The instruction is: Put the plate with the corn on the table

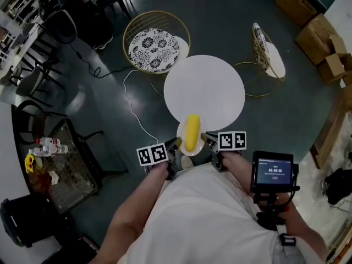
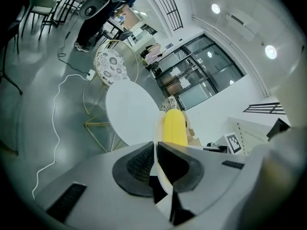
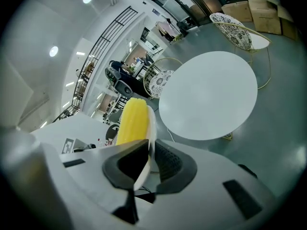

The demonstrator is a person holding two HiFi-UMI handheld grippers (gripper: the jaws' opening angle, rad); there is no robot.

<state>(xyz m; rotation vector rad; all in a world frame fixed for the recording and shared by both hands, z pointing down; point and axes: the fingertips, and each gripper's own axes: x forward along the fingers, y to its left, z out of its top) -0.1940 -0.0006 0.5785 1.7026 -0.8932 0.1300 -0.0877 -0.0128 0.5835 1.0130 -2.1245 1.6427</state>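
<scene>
A small white plate (image 1: 182,132) carries a yellow corn cob (image 1: 192,132) and hangs in the air at the near edge of the round white table (image 1: 204,90). My left gripper (image 1: 175,146) is shut on the plate's left rim, my right gripper (image 1: 206,139) is shut on its right rim. In the left gripper view the plate's rim (image 2: 158,147) stands edge-on between the jaws with the corn (image 2: 174,127) beyond it. In the right gripper view the rim (image 3: 148,150) is clamped too, and the corn (image 3: 132,121) lies to its left with the table (image 3: 208,96) ahead.
Two gold wire chairs with patterned cushions stand by the table, one at the far left (image 1: 154,48) and one at the right (image 1: 267,54). A white cable (image 1: 135,109) trails over the dark floor. A small screen device (image 1: 273,172) sits at my right arm. Cardboard boxes (image 1: 324,48) are stacked far right.
</scene>
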